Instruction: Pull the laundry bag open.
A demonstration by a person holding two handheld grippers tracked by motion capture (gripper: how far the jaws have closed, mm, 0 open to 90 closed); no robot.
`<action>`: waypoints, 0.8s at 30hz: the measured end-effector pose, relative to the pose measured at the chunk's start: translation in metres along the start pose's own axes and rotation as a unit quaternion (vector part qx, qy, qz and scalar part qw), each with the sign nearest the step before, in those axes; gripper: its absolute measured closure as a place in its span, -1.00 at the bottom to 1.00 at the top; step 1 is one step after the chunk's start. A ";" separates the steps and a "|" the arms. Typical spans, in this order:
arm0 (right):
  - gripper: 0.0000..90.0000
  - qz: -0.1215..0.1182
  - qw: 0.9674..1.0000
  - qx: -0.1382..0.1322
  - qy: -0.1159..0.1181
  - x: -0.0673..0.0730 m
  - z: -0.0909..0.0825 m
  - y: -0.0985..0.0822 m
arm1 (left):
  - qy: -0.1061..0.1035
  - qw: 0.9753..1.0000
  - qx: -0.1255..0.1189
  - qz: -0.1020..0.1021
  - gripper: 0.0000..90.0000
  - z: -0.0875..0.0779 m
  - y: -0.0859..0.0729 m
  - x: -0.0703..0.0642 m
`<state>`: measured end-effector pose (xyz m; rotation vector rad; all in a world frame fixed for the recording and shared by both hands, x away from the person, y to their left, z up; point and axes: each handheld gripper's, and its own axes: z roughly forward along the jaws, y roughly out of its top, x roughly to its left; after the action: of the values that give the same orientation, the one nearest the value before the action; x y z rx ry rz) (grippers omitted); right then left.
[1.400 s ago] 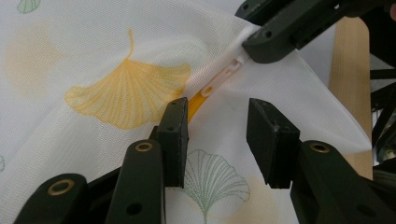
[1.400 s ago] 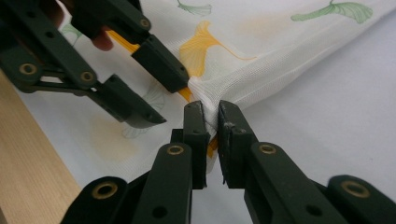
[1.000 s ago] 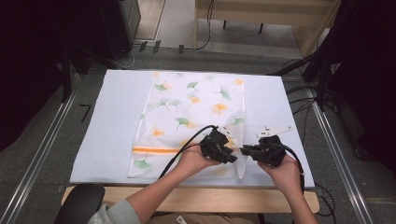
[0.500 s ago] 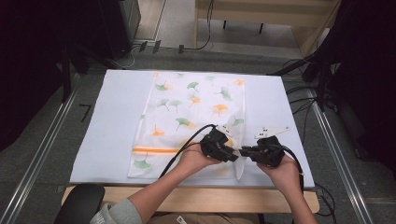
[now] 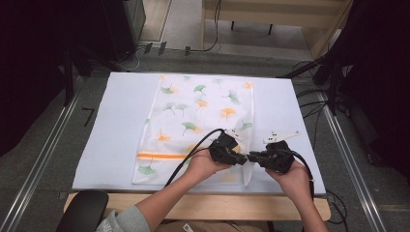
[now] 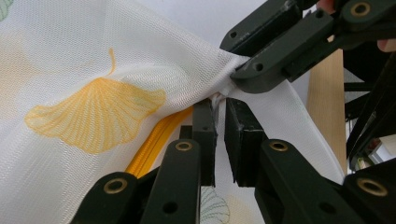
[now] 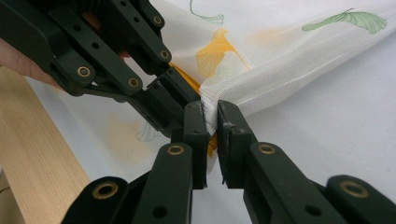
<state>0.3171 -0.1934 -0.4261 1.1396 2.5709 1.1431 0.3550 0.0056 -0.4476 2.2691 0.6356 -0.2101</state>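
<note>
A white mesh bag (image 5: 203,111) printed with orange and green leaves lies flat on the table, an orange zipper (image 5: 162,155) running along its near end. At the bag's near right corner the two grippers meet tip to tip. My left gripper (image 6: 219,105) has just been closing, and a small bunch of white mesh by the zipper (image 6: 149,144) end sits pinched between its jaws. My right gripper (image 7: 211,112) is shut on the folded mesh edge right beside it. In the high view the left gripper (image 5: 243,159) and right gripper (image 5: 252,157) almost touch.
A white cover (image 5: 111,125) lies under the bag, with the wooden table edge (image 5: 212,203) in front. A dark chair back (image 5: 82,212) is at the bottom left. Metal rails (image 5: 43,159) run along both sides, and cables (image 5: 314,106) trail at the right.
</note>
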 end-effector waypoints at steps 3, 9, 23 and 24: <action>0.87 0.002 1.000 0.000 0.001 0.000 0.000 0.000 | 0.003 1.000 -0.001 0.000 0.94 0.000 0.000 0.000; 0.87 0.004 1.000 0.001 0.003 0.001 0.000 0.000 | -0.002 1.000 0.007 0.001 1.00 -0.001 0.000 0.001; 0.87 0.002 1.000 0.003 0.004 0.001 0.001 0.000 | -0.001 1.000 0.012 -0.012 1.00 -0.001 0.000 0.003; 0.87 0.002 1.000 0.003 0.004 0.001 0.000 0.000 | 0.001 1.000 0.013 -0.011 1.00 -0.001 0.000 0.004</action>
<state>0.3164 -0.1922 -0.4257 1.1440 2.5811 1.1443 0.3579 0.0080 -0.4484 2.2881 0.6634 -0.2295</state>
